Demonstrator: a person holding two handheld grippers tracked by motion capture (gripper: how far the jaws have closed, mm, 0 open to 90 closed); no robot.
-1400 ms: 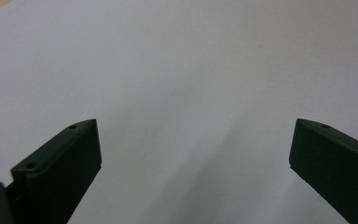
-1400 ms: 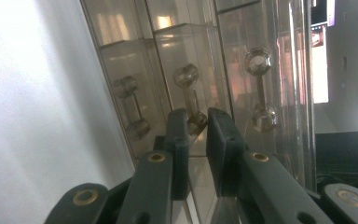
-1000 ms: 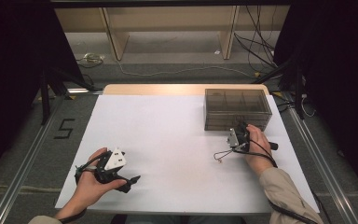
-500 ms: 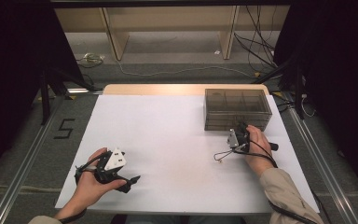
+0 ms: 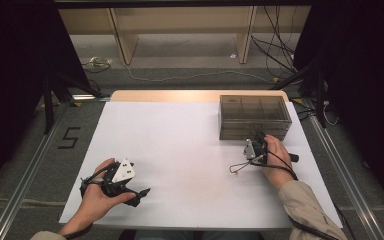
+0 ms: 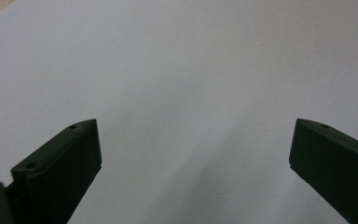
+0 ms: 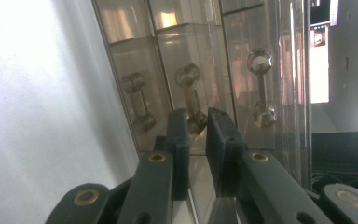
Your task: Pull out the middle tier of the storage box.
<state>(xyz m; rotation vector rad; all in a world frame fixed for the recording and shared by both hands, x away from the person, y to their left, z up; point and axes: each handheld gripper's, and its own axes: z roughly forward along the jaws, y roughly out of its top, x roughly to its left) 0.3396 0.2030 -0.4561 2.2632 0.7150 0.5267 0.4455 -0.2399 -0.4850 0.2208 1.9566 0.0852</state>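
Left gripper [image 5: 139, 192]: jaws spread wide over bare white table [image 5: 180, 150], holding nothing.
Drawer box [image 5: 254, 116]: smoky clear plastic, far right of table.
Right gripper [image 7: 196, 125]: pinching middle drawer handle [image 7: 191, 100].

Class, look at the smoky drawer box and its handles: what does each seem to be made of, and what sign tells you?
Smoky see-through drawer box: probably hard glossy plastic; its dividers show through its walls. Clear dumbbell-shaped drawer handles: likely clear plastic, since glints sit on their knobs.

Floor cables [image 5: 190, 76]; wooden legs [image 5: 122, 37]
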